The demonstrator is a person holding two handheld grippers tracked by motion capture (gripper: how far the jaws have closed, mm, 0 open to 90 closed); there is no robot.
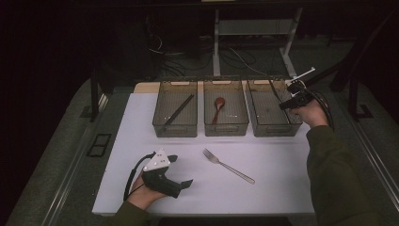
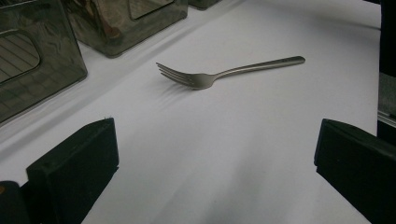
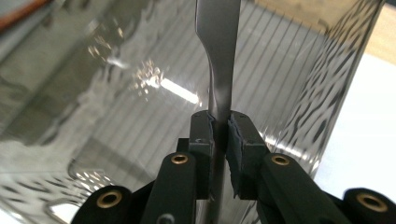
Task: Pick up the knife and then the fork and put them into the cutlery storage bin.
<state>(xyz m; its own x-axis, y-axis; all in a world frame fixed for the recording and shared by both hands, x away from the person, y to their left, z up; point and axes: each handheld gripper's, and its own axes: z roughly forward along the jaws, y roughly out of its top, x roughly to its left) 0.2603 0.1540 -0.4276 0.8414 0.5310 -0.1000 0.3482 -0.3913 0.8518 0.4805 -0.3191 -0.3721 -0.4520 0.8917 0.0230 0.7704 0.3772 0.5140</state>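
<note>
A flat, slender grey metal utensil handle [image 3: 218,60] stands clamped between the black padded jaws of your right gripper [image 3: 220,135], which are closed tight on it; in the right gripper view the handle widens as it rises away from the jaws. Which utensil it belongs to cannot be told, since its working end lies out of sight. In the high view, your right gripper [image 1: 295,100] is held over the right-hand smoky translucent plastic bin [image 1: 273,128], at the far right of the table, and a thin dark line of the utensil [image 1: 273,88] slants up and away from it above the bin.

Your left gripper [image 1: 181,170] rests low on the white table cover [image 1: 282,188], near its front edge. Its two black jaws are spread wide, with nothing between them. Ahead of them lies a silver metal fork [image 2: 219,73], flat on the cover and well apart from the jaws. In the high view, that fork [image 1: 228,165] lies between your two hands, tines pointing toward the bins.

Three bins stand in a row at the far side. The left-hand bin [image 1: 175,127] holds a long dark stick-like utensil [image 1: 179,109]. The middle bin [image 1: 226,128] holds a reddish-brown wooden spoon [image 1: 219,107].
</note>
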